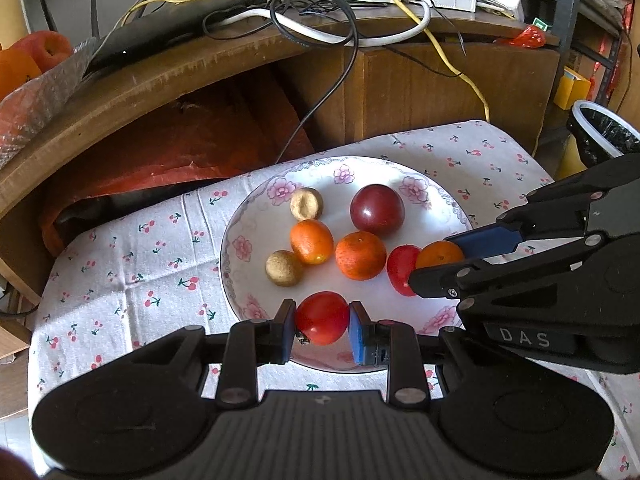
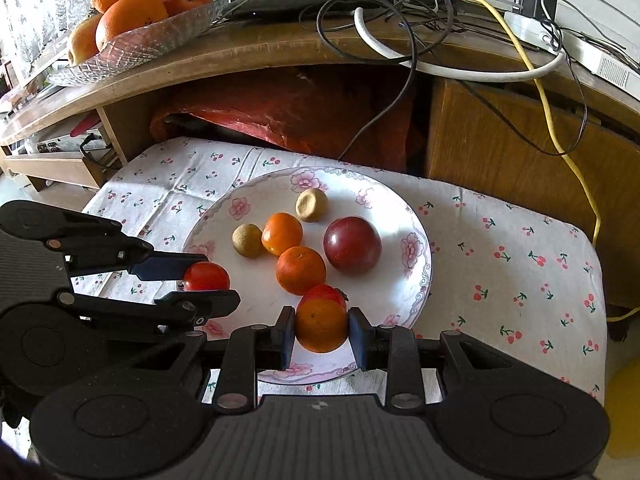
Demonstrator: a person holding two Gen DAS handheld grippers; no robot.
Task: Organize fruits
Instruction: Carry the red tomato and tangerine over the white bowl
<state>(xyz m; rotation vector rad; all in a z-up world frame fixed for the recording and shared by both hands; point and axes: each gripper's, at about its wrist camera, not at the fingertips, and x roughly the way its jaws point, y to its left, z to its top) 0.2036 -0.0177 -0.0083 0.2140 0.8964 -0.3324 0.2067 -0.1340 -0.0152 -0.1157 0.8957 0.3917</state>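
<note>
A white floral plate (image 1: 256, 216) (image 2: 400, 216) holds several small fruits. My left gripper (image 1: 322, 318) (image 2: 206, 278) is shut on a red tomato (image 1: 322, 317) (image 2: 206, 276) at the plate's near edge. My right gripper (image 2: 321, 326) (image 1: 440, 258) is shut on a small orange (image 2: 321, 326) (image 1: 440, 254), with a second red tomato (image 2: 325, 292) (image 1: 401, 268) just behind it. On the plate also lie a dark red plum (image 1: 377, 209) (image 2: 352, 244), two mandarins (image 1: 360, 255) (image 1: 311, 241) (image 2: 300, 270) (image 2: 282, 233) and two brown longans (image 1: 306, 203) (image 1: 284, 268).
The plate rests on a cherry-print cloth (image 1: 132, 264) (image 2: 512, 240). Behind it stands a wooden desk (image 1: 168, 72) with tangled cables (image 1: 320, 12) and red fabric (image 1: 180, 148) beneath. A glass bowl (image 2: 160, 36) of oranges and an apple sits on the desk. A lined bin (image 1: 600, 132) stands at right.
</note>
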